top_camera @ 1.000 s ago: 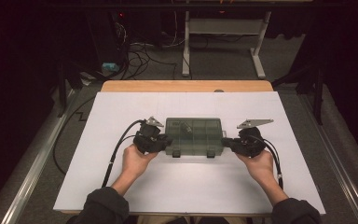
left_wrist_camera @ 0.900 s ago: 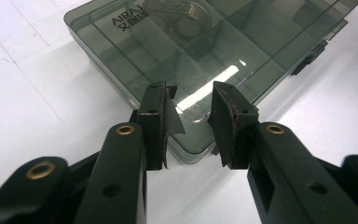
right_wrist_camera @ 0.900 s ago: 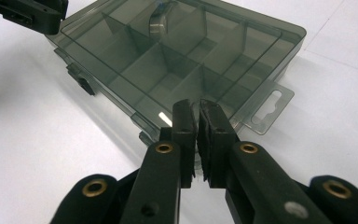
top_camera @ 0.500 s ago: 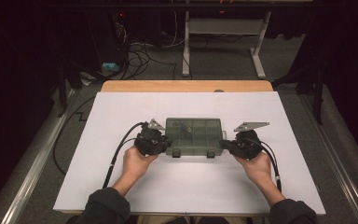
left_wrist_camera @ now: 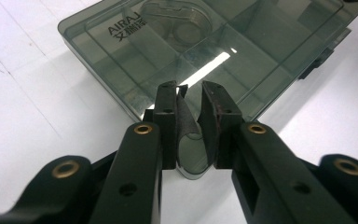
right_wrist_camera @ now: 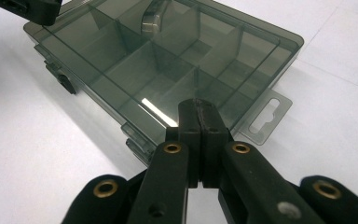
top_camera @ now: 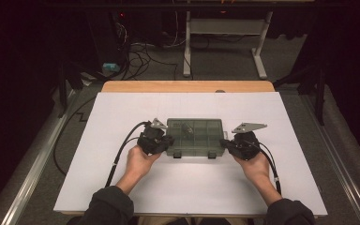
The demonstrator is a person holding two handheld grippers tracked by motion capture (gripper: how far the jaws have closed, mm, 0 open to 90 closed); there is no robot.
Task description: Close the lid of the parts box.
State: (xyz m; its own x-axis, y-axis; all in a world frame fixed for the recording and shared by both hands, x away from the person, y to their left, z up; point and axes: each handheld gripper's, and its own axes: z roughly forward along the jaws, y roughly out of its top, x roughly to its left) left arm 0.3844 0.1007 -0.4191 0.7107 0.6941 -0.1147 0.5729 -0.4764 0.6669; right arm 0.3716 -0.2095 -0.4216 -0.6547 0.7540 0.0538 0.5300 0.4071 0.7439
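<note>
A smoky see-through compartment box (top_camera: 195, 137) lies shut in the middle of the white tabletop, with a small clear part in one far cell. My left gripper (top_camera: 165, 142) is at the box's (left_wrist_camera: 168, 51) near left corner. Its jaws have just been closing and stand shut to a narrow slit over that corner, with nothing pinched (left_wrist_camera: 189, 95). My right gripper (top_camera: 225, 143) is at the right end of the box (right_wrist_camera: 168, 65), beside the hang tab (right_wrist_camera: 266, 116). Its jaws have also just been closing and the pads now meet, empty, at the box's edge (right_wrist_camera: 199, 109).
The white sheet (top_camera: 122, 187) covers a wooden table whose far edge (top_camera: 187, 86) shows beyond it. Both gripper cables (top_camera: 122, 150) trail back across the sheet toward the person. Dark floor, cables and a table frame (top_camera: 225, 28) lie behind.
Both grippers' jaws have closed. The right gripper has slid a little left, up to the box's right end. The left hand and the box stay where they were.
</note>
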